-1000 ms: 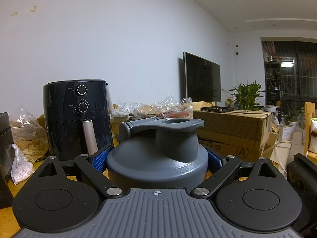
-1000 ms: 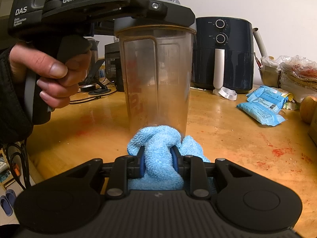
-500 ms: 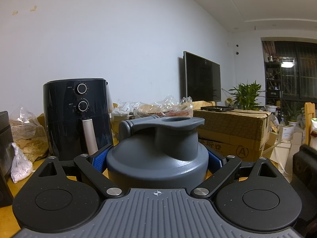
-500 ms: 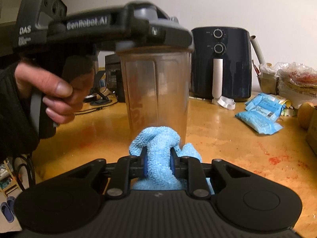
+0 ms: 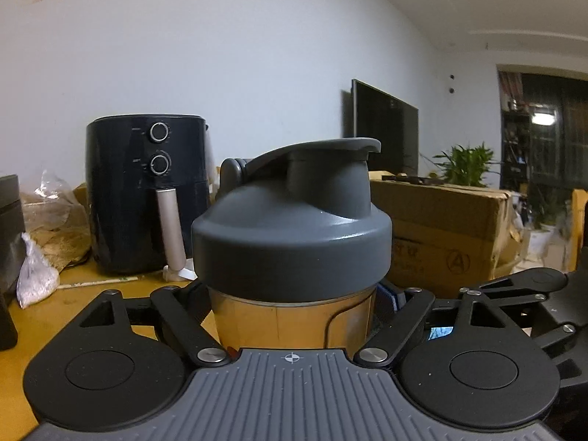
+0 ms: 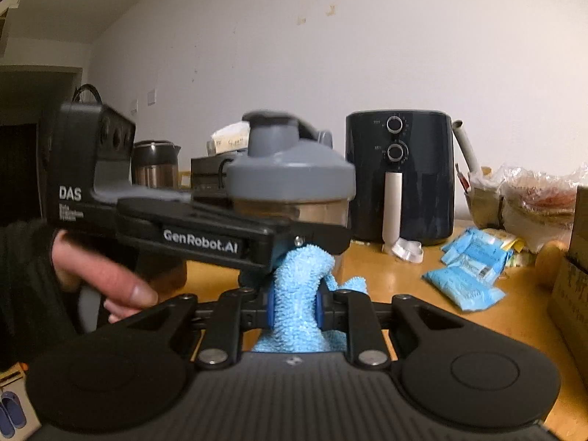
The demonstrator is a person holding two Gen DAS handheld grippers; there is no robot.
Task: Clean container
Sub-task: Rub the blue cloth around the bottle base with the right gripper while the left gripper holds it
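The container is a clear shaker bottle (image 5: 294,316) with a grey flip-top lid (image 5: 294,228). My left gripper (image 5: 294,301) is shut on the bottle's clear body just below the lid and holds it upright. In the right wrist view the bottle's lid (image 6: 290,169) shows above the left gripper's black body (image 6: 198,242). My right gripper (image 6: 294,312) is shut on a light blue cloth (image 6: 297,294), whose top end touches the underside of the left gripper, beside the bottle. The bottle's lower part is hidden.
A black air fryer (image 6: 400,180) stands at the back of the wooden table (image 6: 404,286). Blue packets (image 6: 470,275) and food bags (image 6: 533,198) lie at the right. A cardboard box (image 5: 441,235) is to the right of the bottle. A kettle (image 6: 154,165) stands at the back left.
The left gripper slid down from the lid to the clear body below it. The right gripper with the cloth has risen from the bottle's base to just under the left gripper.
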